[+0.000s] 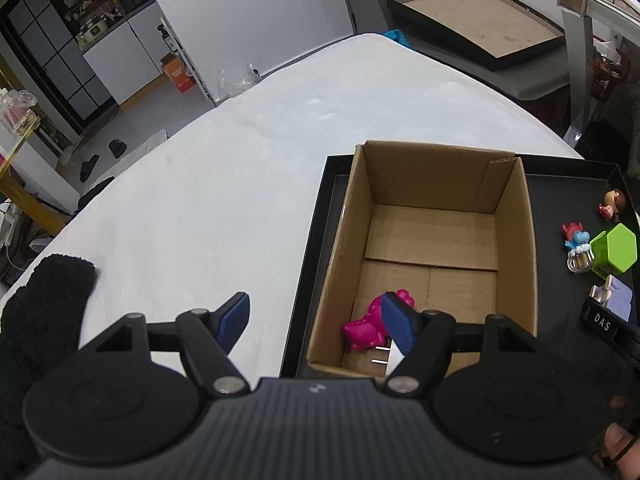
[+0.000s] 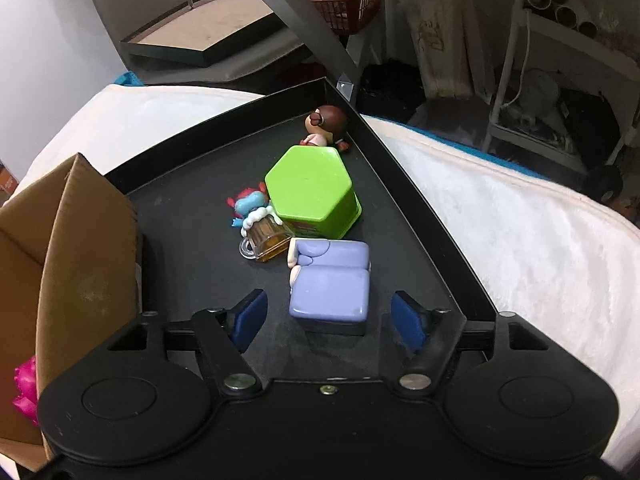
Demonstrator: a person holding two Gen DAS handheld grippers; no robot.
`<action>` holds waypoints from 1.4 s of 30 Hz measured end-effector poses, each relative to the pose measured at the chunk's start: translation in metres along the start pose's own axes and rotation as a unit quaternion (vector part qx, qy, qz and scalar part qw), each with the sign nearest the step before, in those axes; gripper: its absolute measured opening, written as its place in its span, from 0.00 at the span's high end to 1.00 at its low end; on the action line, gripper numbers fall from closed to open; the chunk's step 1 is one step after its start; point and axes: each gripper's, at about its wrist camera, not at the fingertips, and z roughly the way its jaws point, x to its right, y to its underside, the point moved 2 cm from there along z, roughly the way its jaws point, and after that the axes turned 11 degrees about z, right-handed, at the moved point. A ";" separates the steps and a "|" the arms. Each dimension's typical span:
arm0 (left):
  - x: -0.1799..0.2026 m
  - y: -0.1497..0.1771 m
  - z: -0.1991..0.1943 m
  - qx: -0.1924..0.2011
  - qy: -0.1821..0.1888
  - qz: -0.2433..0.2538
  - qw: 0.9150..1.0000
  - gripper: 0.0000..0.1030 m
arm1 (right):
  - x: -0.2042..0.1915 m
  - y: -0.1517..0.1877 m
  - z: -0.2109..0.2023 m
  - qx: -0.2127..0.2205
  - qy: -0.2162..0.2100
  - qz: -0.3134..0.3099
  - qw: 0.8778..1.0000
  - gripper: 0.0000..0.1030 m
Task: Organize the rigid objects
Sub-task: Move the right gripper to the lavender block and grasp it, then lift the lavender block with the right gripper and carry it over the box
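An open cardboard box (image 1: 512, 216) stands in a black tray (image 1: 568, 200) on a white bed. A pink toy (image 1: 366, 326) lies in the box's near corner beside a white plug with metal prongs (image 1: 390, 356). My left gripper (image 1: 316, 312) hangs open and holds nothing, one finger over the bed and the other over the box. In the right wrist view my right gripper (image 2: 329, 308) is open. A purple toy bed (image 2: 328, 280) sits between its pads, with a gap on both sides. Behind it are a green hexagonal container (image 2: 310, 188), a toy beer mug (image 2: 268, 240), a blue-and-red figure (image 2: 248, 204) and a brown-haired doll (image 2: 326, 122).
The tray's raised rim (image 2: 400, 168) runs close to the right of the toys, and the box wall (image 2: 80, 240) stands to their left. White mattress (image 1: 200, 180) spreads to the left of the tray, with a black fuzzy cloth (image 1: 44, 300) at its near edge. A framed board (image 1: 480, 24) lies beyond the bed.
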 end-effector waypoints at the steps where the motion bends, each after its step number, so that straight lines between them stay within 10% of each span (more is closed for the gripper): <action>1: 0.000 0.001 0.001 -0.001 0.000 0.000 1.000 0.31 | 0.000 0.000 0.002 -0.001 0.002 0.000 1.000 0.33; 8: -0.001 0.000 0.004 -0.001 -0.004 0.001 1.000 0.31 | 0.000 -0.002 0.015 0.004 0.008 -0.014 1.000 0.58; 42: -0.033 0.009 0.044 0.001 0.051 -0.027 0.998 0.31 | -0.050 -0.031 -0.069 0.123 -0.145 -0.031 0.981 0.58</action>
